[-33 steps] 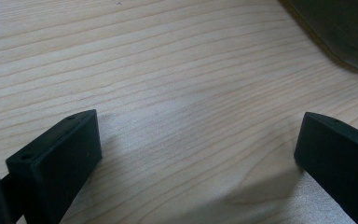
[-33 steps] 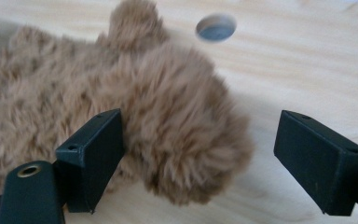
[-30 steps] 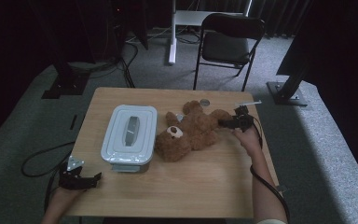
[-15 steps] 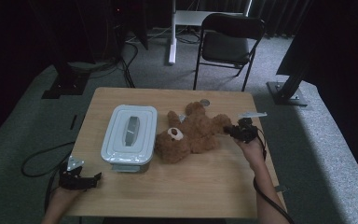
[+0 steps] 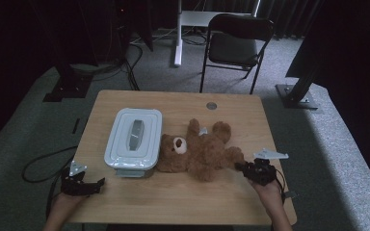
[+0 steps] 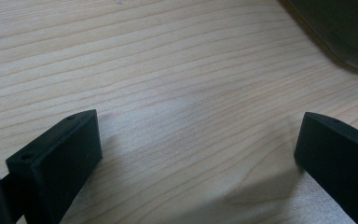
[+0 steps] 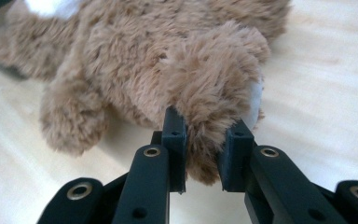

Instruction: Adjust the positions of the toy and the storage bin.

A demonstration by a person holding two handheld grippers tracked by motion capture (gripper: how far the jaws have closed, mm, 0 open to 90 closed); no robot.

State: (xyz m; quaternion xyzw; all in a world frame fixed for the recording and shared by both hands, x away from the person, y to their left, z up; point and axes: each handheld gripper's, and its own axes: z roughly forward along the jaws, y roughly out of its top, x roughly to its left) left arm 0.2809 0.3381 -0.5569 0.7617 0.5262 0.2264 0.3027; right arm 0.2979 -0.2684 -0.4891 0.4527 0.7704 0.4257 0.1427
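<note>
Item: teddy bear (image 5: 200, 151), mid-table beside the box (image 5: 134, 138). Soft, light, squashy, likely floppy. My right gripper (image 7: 205, 151) pinches its paw near the right edge; left gripper (image 6: 200, 154) wide, empty.

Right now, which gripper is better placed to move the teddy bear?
Right. The right gripper is shut on the teddy bear by one paw. The left gripper is open over bare table, beyond the box.

The teddy bear (image 7: 168, 60) is shaggy tan plush. The table (image 6: 168, 70) shows pale, matt wood grain. The lidded box (image 5: 134, 137) looks like smooth whitish plastic. The right hand-held gripper (image 7: 204, 154) is matt black plastic.
</note>
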